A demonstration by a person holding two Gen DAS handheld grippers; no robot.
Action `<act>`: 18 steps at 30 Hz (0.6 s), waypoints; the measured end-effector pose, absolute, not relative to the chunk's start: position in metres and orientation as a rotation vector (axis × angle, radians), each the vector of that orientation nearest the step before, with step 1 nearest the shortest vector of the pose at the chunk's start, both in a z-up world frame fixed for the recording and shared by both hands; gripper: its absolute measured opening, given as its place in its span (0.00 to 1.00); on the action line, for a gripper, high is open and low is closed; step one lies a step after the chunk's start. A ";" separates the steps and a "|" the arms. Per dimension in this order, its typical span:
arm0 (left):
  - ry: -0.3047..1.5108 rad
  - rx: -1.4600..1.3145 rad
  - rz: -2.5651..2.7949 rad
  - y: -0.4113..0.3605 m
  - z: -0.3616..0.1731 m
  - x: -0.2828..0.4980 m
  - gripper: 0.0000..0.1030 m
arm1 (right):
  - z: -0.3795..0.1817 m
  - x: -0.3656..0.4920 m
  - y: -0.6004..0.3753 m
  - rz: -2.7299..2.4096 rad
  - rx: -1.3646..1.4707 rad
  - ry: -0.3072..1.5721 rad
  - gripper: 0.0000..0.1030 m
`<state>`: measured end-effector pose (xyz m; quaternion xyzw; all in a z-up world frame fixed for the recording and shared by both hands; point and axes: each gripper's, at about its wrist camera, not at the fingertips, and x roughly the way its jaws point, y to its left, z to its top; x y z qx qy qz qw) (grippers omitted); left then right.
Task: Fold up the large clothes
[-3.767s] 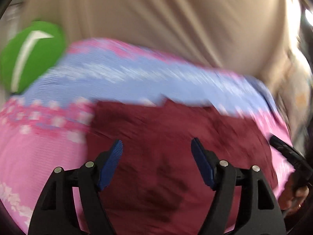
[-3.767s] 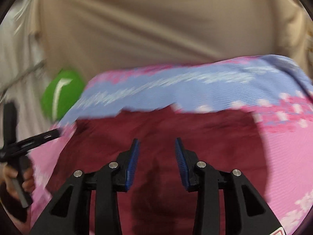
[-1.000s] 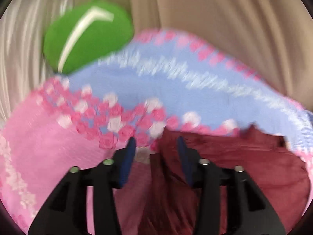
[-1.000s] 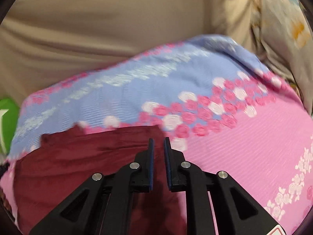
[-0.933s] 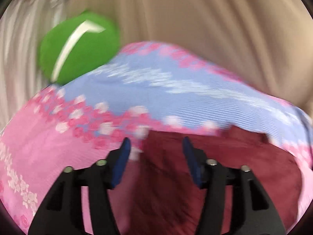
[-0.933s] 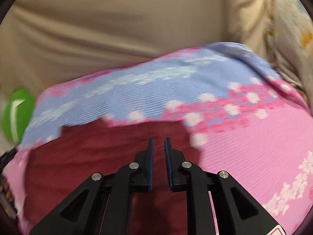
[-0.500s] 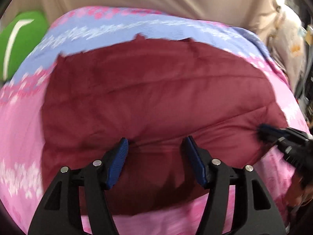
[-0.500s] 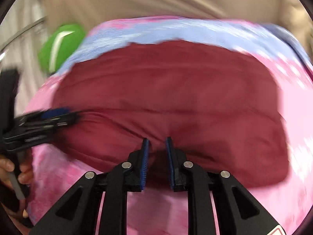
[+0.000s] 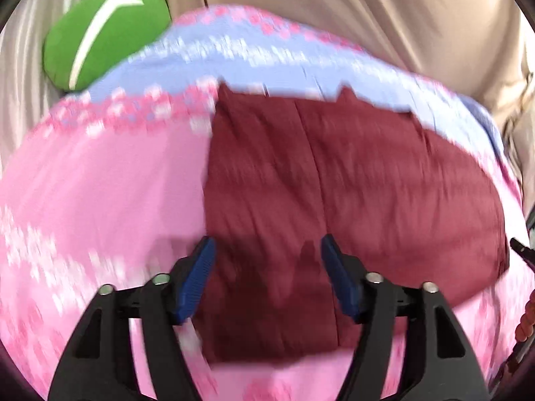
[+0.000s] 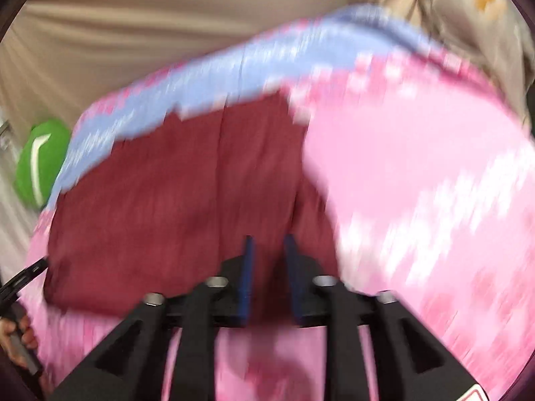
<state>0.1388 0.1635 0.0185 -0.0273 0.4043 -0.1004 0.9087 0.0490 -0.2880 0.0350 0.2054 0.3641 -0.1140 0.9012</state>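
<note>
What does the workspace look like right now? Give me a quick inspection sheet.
Surface: pink and blue floral bedspread, blurred.
Job's things: maroon garment lying folded and flat on it.
Clutter: green cushion at the far left edge.
Grippers: left gripper open over the garment's near edge; right gripper jaws just opening, nothing pinched.
Cables: nothing seen.
Surroundings: beige curtain behind; floral fabric far right.

A home bedroom is suggested: a bed is covered by a pink and lilac floral bedspread [image 9: 100, 180], backed by beige curtains [image 9: 401, 10], with a green cushion [image 9: 103, 30] beside it.
</note>
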 end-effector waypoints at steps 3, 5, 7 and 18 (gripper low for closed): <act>0.804 -0.127 -0.196 0.170 0.034 0.178 0.80 | 0.056 0.085 -0.310 -0.271 0.432 0.682 0.52; 0.827 -0.195 -0.202 0.173 0.034 0.211 0.83 | 0.056 0.118 -0.330 -0.292 0.486 0.679 0.55; 0.864 -0.243 -0.215 0.172 0.027 0.241 0.84 | 0.045 0.146 -0.342 -0.304 0.540 0.709 0.56; 0.918 -0.214 -0.083 0.161 -0.014 0.289 0.40 | 0.033 0.166 -0.331 -0.306 0.511 0.644 0.04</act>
